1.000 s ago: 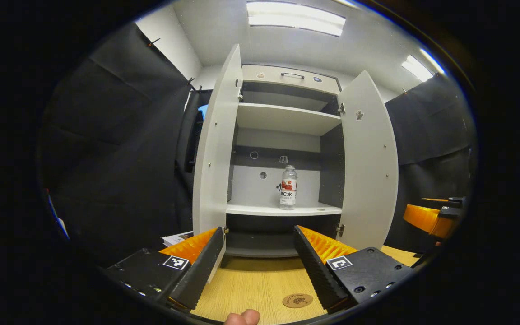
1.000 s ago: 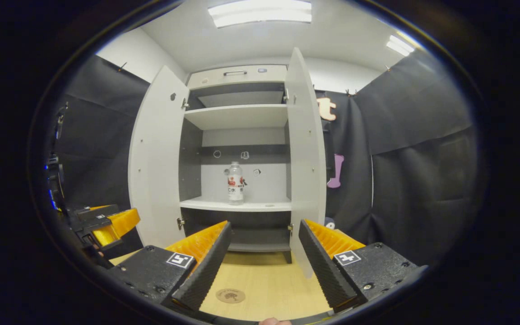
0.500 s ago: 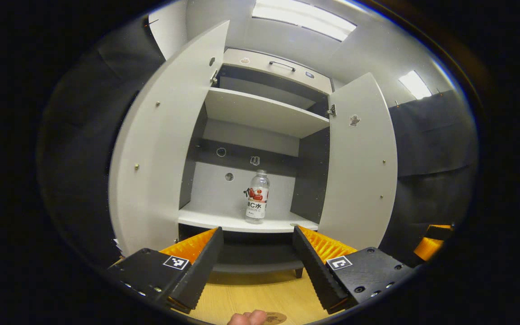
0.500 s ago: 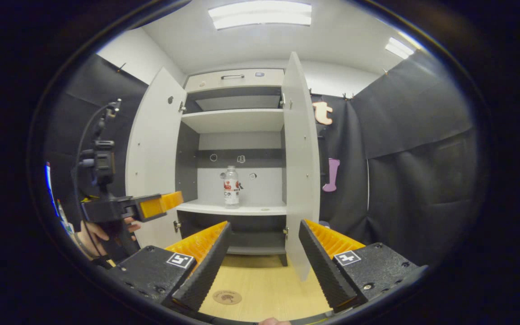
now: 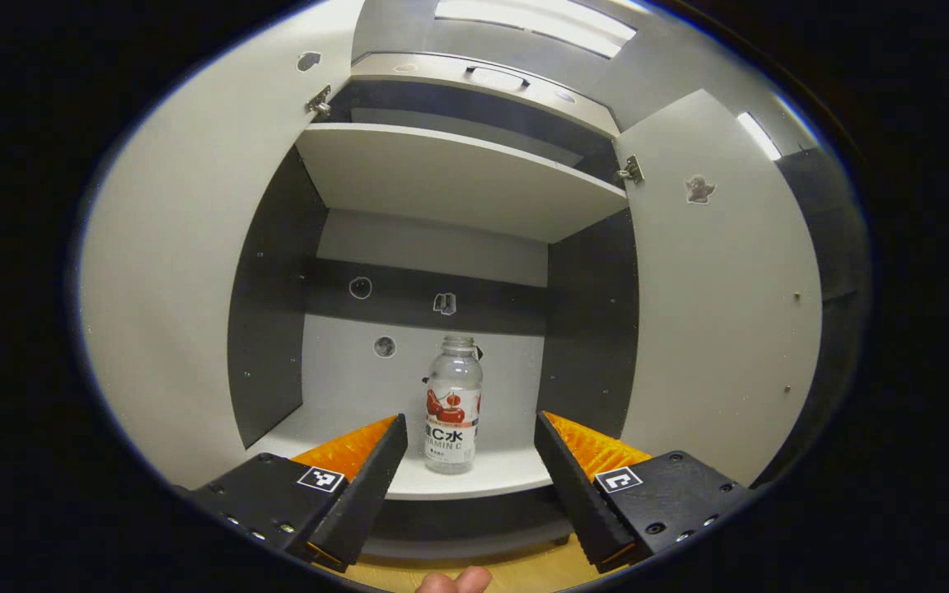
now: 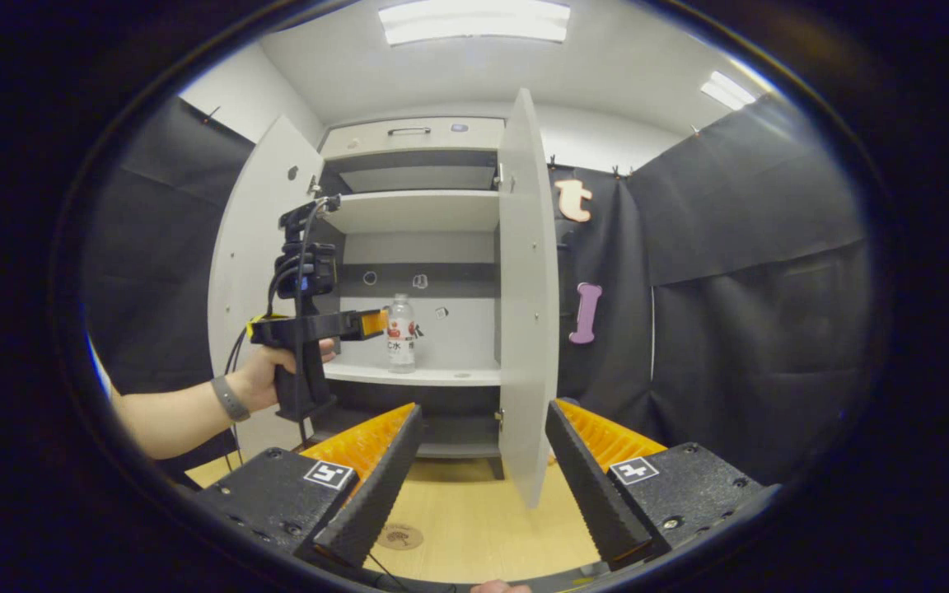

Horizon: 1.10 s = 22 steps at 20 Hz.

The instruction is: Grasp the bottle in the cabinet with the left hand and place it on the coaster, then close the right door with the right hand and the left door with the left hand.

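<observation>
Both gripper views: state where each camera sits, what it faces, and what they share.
Left gripper view: rides the left gripper, open, facing the clear plastic bottle on the white cabinet shelf.
Right gripper view: rides the right gripper, farther back above the wooden table; a hand holds the left gripper.
Shared: bottle, shelf, both open doors.

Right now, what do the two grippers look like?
Each gripper has a black body with screws and a small square black-and-white marker on each side, and wedge-shaped ribbed fingers. In the right gripper view, the left gripper has a pistol handle, a camera on top and black cables. The person's wrist wears a grey band.
</observation>
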Tool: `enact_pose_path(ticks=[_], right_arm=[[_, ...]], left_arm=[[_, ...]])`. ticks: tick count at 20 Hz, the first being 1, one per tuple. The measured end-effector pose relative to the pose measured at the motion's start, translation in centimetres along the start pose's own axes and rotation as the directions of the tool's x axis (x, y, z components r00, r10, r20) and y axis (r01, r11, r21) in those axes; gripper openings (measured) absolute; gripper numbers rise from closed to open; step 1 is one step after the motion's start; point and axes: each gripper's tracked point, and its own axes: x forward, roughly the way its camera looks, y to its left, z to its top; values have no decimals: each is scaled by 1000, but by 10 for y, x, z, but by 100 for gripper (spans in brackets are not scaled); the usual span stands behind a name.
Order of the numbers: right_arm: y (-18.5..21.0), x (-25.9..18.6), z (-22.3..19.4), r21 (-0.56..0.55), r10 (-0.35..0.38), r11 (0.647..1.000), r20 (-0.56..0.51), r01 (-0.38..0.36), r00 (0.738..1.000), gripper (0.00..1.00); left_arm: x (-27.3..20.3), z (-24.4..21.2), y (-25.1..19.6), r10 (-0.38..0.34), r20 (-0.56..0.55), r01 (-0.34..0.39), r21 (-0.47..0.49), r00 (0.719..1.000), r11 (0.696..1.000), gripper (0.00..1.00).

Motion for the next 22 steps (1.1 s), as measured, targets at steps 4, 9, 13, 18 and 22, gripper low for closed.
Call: enact_pose_path(ticks=[4,9,13,18,22], right_arm=[[-21,3,2,7,-64,998,-6,64,998,98],[-41,5,1,3,-120,993,-9,120,993,98],[-48,10,-2,7,-146,989,-31,146,989,98],[-52,15,-6,4,-151,988,-47,152,987,98],[-49,15,-5,-7,-125,992,-39,125,991,98]], left_arm=[[47,-19,2,16,-43,-14,33,999,999,95],[93,-40,5,48,-82,-45,43,995,998,95],[115,-47,18,93,-103,-91,24,990,996,95],[126,-43,24,105,-99,-102,32,990,994,78],[110,-30,24,84,-75,-82,34,994,996,77]])
